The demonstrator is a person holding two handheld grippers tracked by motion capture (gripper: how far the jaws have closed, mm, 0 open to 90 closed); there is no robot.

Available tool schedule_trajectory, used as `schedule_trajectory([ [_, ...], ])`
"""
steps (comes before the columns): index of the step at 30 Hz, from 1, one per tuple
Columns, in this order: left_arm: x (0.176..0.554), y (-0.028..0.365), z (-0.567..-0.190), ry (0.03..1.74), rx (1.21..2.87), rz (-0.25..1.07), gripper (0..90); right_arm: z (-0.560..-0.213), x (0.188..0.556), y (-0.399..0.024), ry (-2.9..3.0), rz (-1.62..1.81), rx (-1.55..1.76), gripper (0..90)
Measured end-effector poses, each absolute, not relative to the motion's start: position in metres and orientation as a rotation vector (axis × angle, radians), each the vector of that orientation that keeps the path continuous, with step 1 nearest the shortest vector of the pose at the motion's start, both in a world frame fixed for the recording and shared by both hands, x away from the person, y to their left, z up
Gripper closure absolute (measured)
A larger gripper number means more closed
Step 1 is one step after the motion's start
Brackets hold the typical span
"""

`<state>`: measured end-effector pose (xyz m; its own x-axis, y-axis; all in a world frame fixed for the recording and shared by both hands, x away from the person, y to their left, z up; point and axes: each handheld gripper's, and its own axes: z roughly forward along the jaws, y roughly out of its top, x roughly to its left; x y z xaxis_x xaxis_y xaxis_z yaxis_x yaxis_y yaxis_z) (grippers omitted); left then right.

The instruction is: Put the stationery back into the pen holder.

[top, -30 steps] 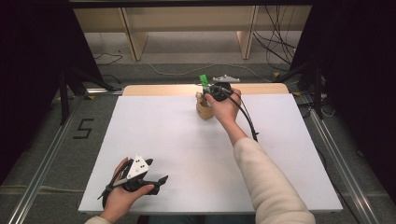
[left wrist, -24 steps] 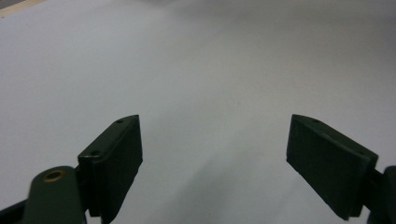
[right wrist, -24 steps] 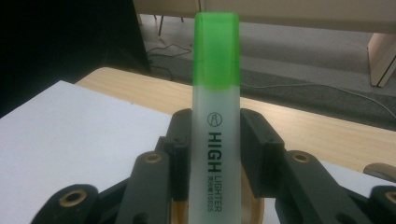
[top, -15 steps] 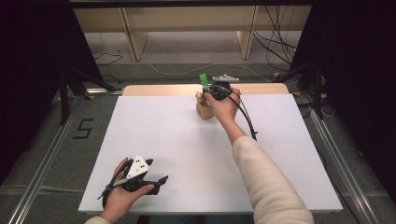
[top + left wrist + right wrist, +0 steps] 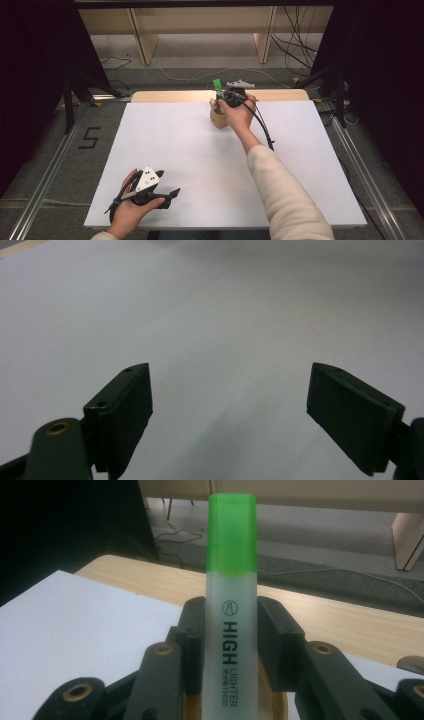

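The green-capped highlighter with a pale translucent barrel (image 5: 231,605) stands upright, clamped between the two jaws of my right gripper (image 5: 231,630) at the far edge of the white table surface (image 5: 200,165), right above a small round tan wooden cup (image 5: 218,119). My left gripper (image 5: 230,415) rests low near the front left corner, its jaws spread wide apart over bare white board.
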<state>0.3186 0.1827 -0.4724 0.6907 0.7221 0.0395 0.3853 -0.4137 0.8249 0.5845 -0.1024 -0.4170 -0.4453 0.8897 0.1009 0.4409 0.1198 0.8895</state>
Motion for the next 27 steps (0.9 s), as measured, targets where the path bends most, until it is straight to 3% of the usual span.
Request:
schedule_trajectory([
  [27, 0.319, 0.182, -0.473, 0.846, 2.053, 0.502, 18.3, -0.412, 0.570, -0.119, 1.997, 1.269, 1.272, 52.7],
])
